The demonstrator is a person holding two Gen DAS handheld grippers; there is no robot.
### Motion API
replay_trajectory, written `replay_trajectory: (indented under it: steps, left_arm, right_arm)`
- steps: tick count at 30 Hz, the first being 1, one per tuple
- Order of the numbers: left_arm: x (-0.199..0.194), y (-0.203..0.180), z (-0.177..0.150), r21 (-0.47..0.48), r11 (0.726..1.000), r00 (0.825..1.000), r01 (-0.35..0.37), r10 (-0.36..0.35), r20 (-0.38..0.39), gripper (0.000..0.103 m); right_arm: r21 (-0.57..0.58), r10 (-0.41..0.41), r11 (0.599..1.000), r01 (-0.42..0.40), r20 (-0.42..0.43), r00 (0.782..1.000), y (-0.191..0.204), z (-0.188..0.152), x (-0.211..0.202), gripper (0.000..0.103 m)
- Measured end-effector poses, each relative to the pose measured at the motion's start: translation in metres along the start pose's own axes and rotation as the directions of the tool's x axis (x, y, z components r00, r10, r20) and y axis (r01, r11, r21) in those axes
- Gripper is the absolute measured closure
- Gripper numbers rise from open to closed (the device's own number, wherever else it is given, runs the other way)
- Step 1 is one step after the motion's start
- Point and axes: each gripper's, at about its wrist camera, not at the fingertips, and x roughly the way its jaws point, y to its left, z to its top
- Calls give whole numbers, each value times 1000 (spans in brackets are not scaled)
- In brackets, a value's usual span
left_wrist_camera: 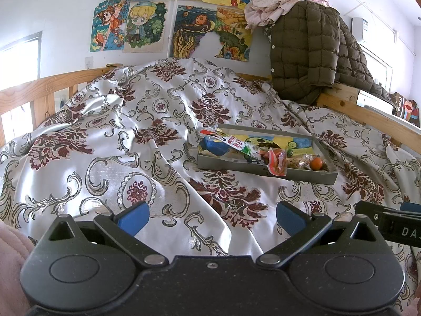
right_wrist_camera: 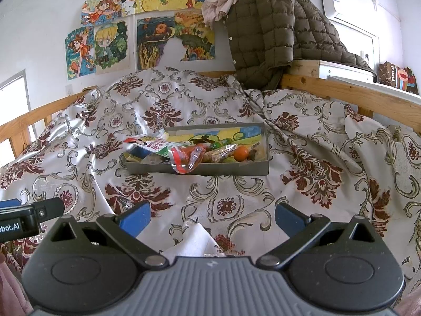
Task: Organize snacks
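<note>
From the left wrist, we are holding the left gripper released, the tray of snacks at one o'clock on the bed. From the right wrist, the right gripper is hanging released; we are best approaching the overhanging packet at twelve o'clock gently.

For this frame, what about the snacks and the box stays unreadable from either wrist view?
- Box floor, near side: hidden by its front wall and piled snacks, both views.
- Long red-green packet print: too small to read.
- Item beside the orange ball: dark and blurred.
- Right gripper in the left view: cut off by the edge.
- Left gripper: only a sliver in the right view.
</note>
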Motion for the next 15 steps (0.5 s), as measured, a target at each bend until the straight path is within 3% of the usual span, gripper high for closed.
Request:
replay_trajectory:
  steps: [15]
  left_arm:
    - [0, 0, 1, 0, 1000, 1000, 0, 0, -1, 1]
  right_arm:
    - [-1, 0, 1000, 0, -2, 1000, 0, 1, 0, 0]
